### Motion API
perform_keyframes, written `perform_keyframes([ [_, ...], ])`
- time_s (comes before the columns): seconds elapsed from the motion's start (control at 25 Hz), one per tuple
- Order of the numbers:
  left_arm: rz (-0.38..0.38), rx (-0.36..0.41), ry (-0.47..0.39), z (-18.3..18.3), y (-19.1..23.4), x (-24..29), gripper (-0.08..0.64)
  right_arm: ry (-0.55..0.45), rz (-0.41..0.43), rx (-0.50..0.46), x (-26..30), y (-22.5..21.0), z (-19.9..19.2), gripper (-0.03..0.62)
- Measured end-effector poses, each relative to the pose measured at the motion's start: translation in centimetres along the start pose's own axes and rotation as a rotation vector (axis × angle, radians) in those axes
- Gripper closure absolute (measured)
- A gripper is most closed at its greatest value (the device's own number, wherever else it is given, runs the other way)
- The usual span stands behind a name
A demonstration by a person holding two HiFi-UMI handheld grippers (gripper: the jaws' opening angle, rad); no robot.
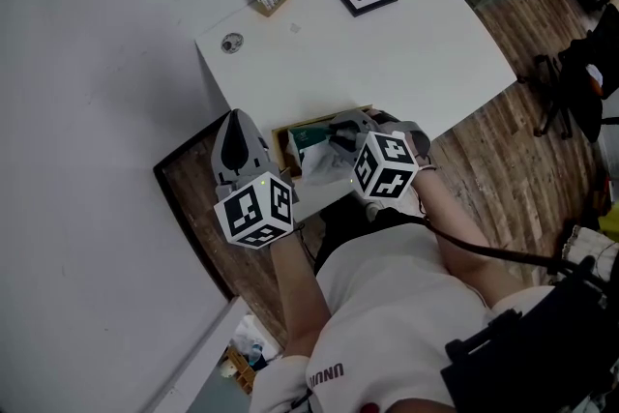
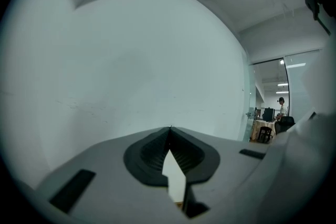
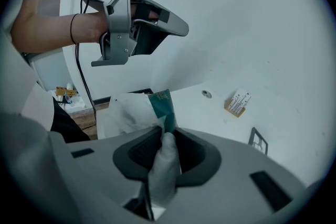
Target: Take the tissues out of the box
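head view: the box sits at the near edge of the table, a tissue rising from it under the right gripper, with the left gripper just left of it. left gripper view: jaws closed tip to tip on nothing. right gripper view: jaws pinch the tissue, which looks light, limp and tearable, so a bunched fold seems the best hold.

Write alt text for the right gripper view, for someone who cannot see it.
The right gripper has its jaws shut on a white tissue from a green pack at the edge of the table. Above, a hand holds the left gripper, jaws together; a card holder and framed picture sit farther back.
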State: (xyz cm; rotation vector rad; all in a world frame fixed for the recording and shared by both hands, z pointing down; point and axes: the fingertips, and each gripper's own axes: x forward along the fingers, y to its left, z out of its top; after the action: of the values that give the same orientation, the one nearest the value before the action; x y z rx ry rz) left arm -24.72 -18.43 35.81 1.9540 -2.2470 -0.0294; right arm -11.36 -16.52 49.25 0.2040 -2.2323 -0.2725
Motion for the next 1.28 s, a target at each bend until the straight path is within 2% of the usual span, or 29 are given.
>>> perform_keyframes([
  [0.8,0.029,-0.006,-0.012,0.2,0.7,-0.6,0.548,-0.032,0.007,-0.004,-1.0,-0.4,1.1,0.503],
  [1.28,0.039,-0.013,-0.013,0.0,0.7,-0.8,0.548,-0.048,-0.016,-0.017,-2.0,-1.1,1.8,0.503],
])
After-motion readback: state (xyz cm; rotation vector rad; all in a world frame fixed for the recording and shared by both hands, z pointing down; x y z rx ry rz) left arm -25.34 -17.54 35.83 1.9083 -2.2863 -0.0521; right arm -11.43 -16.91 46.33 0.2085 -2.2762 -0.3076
